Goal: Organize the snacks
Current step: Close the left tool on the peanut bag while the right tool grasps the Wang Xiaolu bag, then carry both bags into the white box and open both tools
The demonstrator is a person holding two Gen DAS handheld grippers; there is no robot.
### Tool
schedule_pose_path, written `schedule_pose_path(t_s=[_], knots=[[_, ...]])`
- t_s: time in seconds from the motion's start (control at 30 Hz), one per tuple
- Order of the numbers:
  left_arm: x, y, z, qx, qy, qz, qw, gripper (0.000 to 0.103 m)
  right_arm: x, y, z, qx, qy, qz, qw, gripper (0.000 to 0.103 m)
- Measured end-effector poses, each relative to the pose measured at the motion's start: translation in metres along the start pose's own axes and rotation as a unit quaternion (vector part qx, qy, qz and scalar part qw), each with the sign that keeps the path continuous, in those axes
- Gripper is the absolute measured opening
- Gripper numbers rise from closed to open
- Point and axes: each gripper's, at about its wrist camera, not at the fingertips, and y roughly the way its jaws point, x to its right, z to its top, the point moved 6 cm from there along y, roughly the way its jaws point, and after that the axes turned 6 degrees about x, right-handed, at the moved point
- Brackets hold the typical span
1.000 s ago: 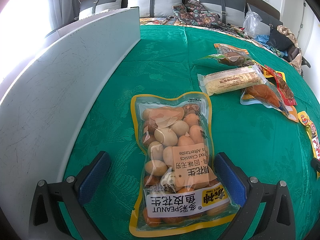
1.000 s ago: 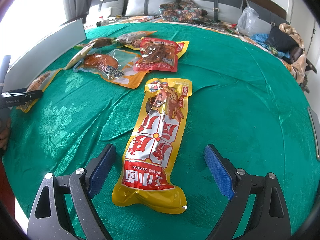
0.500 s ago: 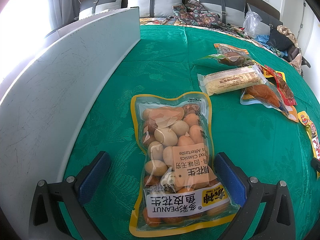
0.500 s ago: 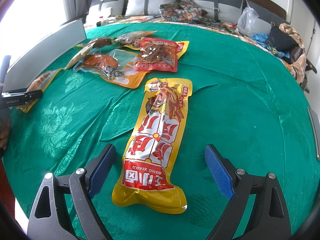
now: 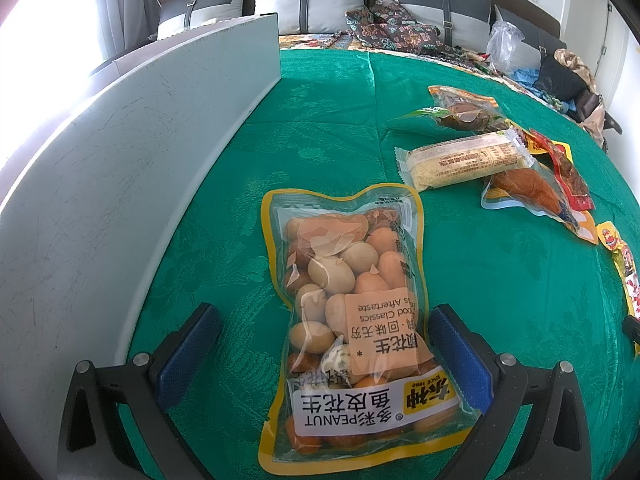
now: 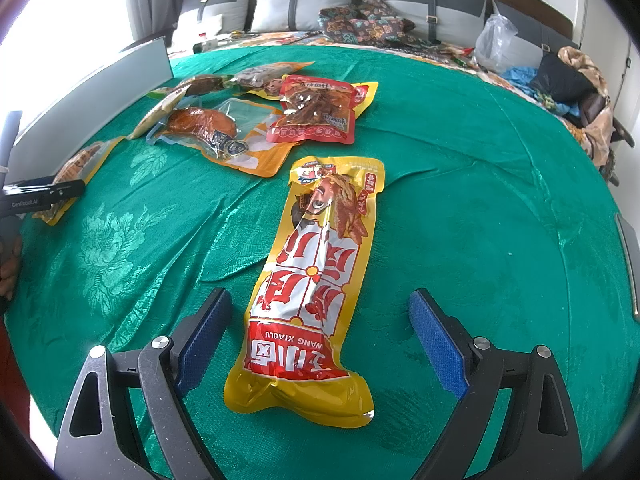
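Observation:
A clear, yellow-edged peanut bag point(image 5: 352, 320) lies flat on the green cloth, between the fingers of my open left gripper point(image 5: 320, 324); neither pad touches it. A long yellow and red snack pouch point(image 6: 316, 280) lies between the fingers of my open right gripper point(image 6: 320, 308), also untouched. Further off lie a red pouch point(image 6: 316, 110), a clear pouch with an orange piece point(image 6: 212, 132), a pale roll pack point(image 5: 464, 158) and brown snack packs point(image 5: 464, 108).
A grey upright board point(image 5: 120, 168) runs along the left edge of the green table point(image 5: 500, 320). The left gripper's body point(image 6: 36, 198) shows at the right wrist view's left edge. Cushions and bags point(image 6: 560, 76) lie behind the table.

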Motion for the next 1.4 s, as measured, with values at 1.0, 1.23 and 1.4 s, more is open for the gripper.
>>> schedule_pose_path(t_s=[1.0, 1.23, 1.4], knots=[[-0.038, -0.13, 0.037, 0.009, -0.139, -0.21, 0.9678, 0.052, -0.041, -0.042, 0.064, -0.067, 0.166, 0.101, 0.979, 0.048], [-0.133, -0.173, 0.077, 0.066, -0.184, -0.175, 0.9649, 0.053, -0.129, -0.048, 0.135, -0.027, 0.131, 0.165, 0.977, 0.049], [-0.231, -0.177, 0.068, 0.078, -0.202, -0.067, 0.9739, 0.053, -0.229, -0.06, 0.191, 0.001, 0.096, 0.246, 0.965, 0.049]])
